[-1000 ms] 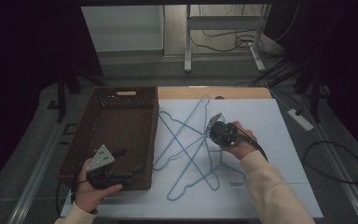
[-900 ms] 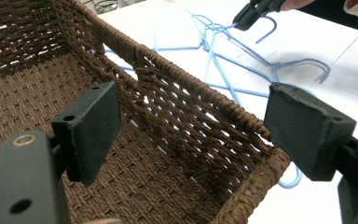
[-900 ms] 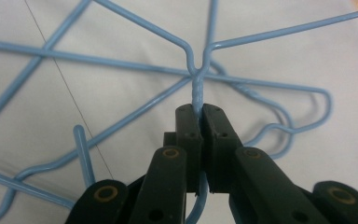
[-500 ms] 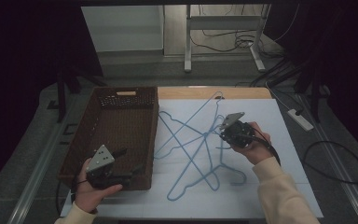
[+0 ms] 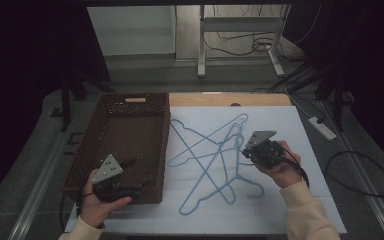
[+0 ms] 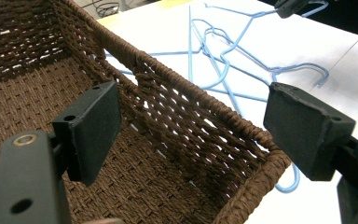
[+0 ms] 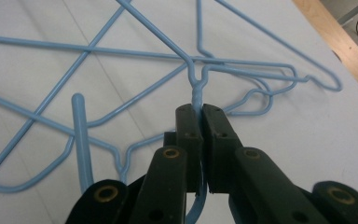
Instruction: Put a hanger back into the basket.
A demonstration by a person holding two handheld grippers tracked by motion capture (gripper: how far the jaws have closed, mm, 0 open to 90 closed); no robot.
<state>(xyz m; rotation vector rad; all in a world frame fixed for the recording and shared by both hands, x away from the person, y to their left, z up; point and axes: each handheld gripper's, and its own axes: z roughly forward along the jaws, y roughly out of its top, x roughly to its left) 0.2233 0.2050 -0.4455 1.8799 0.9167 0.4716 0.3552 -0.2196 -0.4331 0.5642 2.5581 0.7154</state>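
Blue wire hangers (image 5: 215, 160) lie in a tangle on the white table (image 5: 300, 200). I count about three of them, but they cross over each other so much that I cannot be sure. One brown woven basket (image 5: 130, 130) sits just beside them on the left part of the table, and some hanger wire touches its side wall. Two hands each hold one black gripper.

The right gripper (image 5: 245, 151) is at the right edge of the tangle, held in the right hand (image 5: 280, 162). In the right gripper view its two jaws are pressed almost together, with only a thin gap. Between them sits the neck of one hanger (image 7: 198, 93), right under the twisted part where the wires meet. The blue wire runs down through the gap and comes out below the jaws. The other hangers lie flat on the table around it.

The left gripper (image 5: 139, 176) is in the left hand (image 5: 102, 202), at the near corner of the basket. Its jaws are wide apart and hold nothing. In the left gripper view one jaw is inside the basket and the other is outside, with the basket's wall (image 6: 200, 112) between them, not touched.
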